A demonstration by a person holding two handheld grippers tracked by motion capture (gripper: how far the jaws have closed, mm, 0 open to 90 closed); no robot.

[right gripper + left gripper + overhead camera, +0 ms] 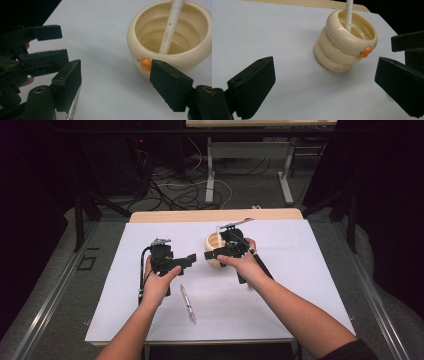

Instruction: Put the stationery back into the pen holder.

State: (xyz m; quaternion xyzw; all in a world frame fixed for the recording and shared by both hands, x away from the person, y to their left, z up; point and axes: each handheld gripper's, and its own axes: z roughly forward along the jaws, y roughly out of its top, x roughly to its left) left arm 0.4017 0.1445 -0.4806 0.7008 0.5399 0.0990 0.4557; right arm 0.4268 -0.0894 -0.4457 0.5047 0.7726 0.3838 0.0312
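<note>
In the high view my right hand and its hand-held gripper cover the near side of the cream holder, so I see just its far left rim. In the left gripper view the white pen standing in the holder is cut off by the top edge, and the dark print low on the holder's wall is too small to read. In the right gripper view the second pen lies mostly behind my near jaw.
</note>
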